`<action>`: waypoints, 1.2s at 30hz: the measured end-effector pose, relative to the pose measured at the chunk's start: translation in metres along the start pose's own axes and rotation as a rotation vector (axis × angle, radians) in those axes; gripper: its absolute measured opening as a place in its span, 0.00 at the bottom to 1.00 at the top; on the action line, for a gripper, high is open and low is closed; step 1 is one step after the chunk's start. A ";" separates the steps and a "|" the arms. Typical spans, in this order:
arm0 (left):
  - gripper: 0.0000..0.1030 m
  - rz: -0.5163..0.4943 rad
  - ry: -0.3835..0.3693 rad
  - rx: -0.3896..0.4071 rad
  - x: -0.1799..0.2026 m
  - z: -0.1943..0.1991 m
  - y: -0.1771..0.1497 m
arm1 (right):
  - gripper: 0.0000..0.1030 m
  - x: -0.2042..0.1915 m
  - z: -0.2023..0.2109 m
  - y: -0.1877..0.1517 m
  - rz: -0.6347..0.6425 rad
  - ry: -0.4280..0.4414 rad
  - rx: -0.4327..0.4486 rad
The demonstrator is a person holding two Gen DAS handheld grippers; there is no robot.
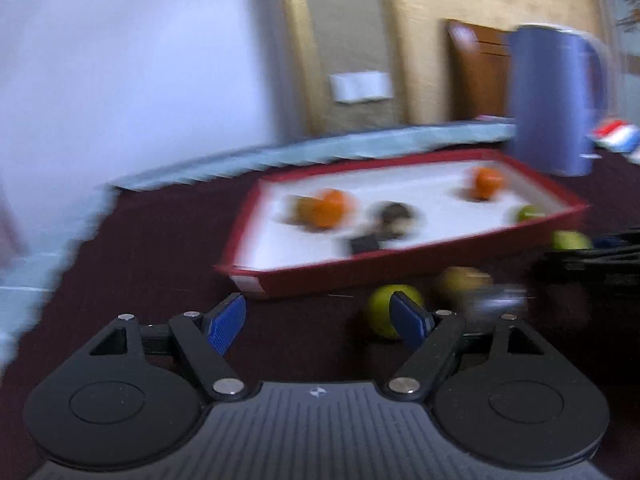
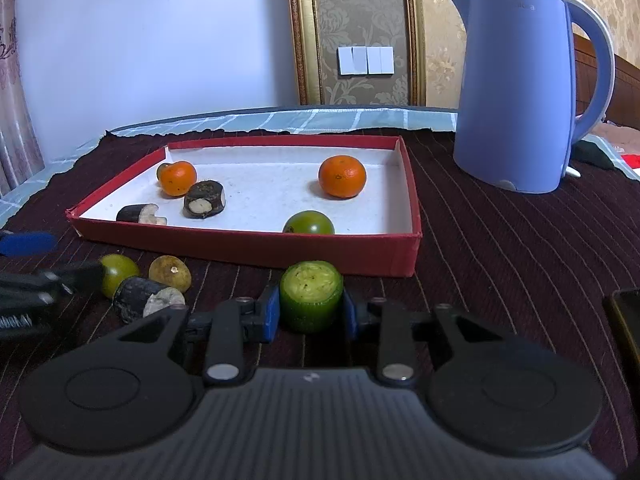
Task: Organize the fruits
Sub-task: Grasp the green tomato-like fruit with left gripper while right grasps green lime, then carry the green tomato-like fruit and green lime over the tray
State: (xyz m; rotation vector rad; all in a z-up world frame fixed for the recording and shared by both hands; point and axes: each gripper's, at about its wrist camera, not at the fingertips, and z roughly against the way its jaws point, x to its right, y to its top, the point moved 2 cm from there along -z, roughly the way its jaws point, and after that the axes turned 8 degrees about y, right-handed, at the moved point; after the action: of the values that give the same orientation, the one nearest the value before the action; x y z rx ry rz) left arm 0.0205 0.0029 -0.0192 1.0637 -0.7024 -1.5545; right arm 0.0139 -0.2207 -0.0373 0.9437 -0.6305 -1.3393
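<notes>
A red box [image 2: 256,250] with a white floor holds two oranges [image 2: 342,176], [image 2: 178,178], a green fruit [image 2: 309,224] and two dark cut pieces [image 2: 204,199]. My right gripper [image 2: 310,310] is shut on a green cut cylinder piece [image 2: 311,300] just in front of the box. On the cloth at the left lie a green fruit [image 2: 118,273], a yellowish fruit [image 2: 170,273] and a dark cut piece [image 2: 144,300]. My left gripper [image 1: 320,320] is open and empty; the view is blurred, with a green fruit [image 1: 382,314] behind its right fingertip.
A blue electric kettle [image 2: 520,92] stands to the right of the box. The dark striped cloth [image 2: 500,260] covers the table, with a light blue checked cloth [image 2: 280,118] at the far edge. A dark object [image 2: 626,320] sits at the right edge.
</notes>
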 end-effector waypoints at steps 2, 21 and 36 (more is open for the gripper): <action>0.76 0.005 0.044 0.012 -0.011 0.002 -0.002 | 0.29 0.000 0.000 0.000 -0.002 0.002 0.001; 0.73 0.006 -0.086 -0.123 0.016 -0.043 0.004 | 0.29 -0.006 -0.006 -0.001 0.032 -0.024 -0.033; 0.31 0.057 -0.140 -0.086 0.012 -0.019 0.006 | 0.29 -0.014 0.003 -0.001 0.069 -0.070 -0.002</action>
State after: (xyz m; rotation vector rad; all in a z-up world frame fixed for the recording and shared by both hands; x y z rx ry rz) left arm 0.0393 -0.0081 -0.0255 0.8707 -0.7475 -1.6070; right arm 0.0085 -0.2076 -0.0346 0.8686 -0.7089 -1.3156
